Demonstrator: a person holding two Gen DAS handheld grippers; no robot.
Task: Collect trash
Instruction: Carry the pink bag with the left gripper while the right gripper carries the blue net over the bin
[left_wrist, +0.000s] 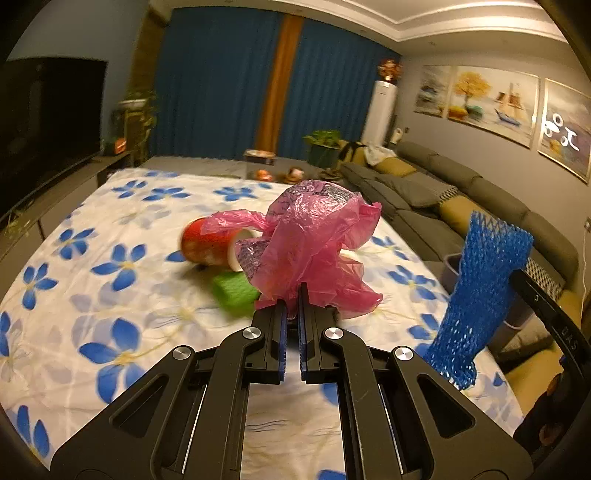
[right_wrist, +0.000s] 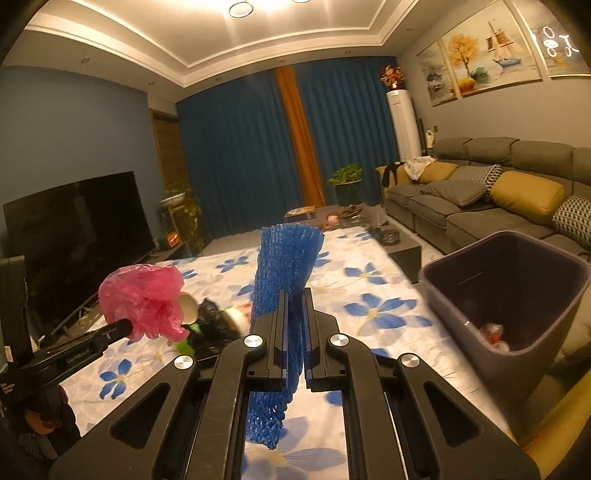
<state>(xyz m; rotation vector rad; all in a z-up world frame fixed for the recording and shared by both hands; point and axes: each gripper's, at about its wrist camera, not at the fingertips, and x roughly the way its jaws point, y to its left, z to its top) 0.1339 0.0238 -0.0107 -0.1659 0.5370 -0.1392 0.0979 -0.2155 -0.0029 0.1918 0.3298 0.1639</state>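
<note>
Black hand-held gripper (left_wrist: 293, 295), blue pads, silver screws.

Both grippers are raised above the counter, angled slightly downward. The left gripper (left_wrist: 291, 295) has its fingers pinched nearly together; the right gripper (right_wrist: 295, 295) likewise.

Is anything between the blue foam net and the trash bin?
Nothing visible. The right gripper holds the blue foam net above the floral tabletop, and the gap to the open bin on its right looks clear.
</note>
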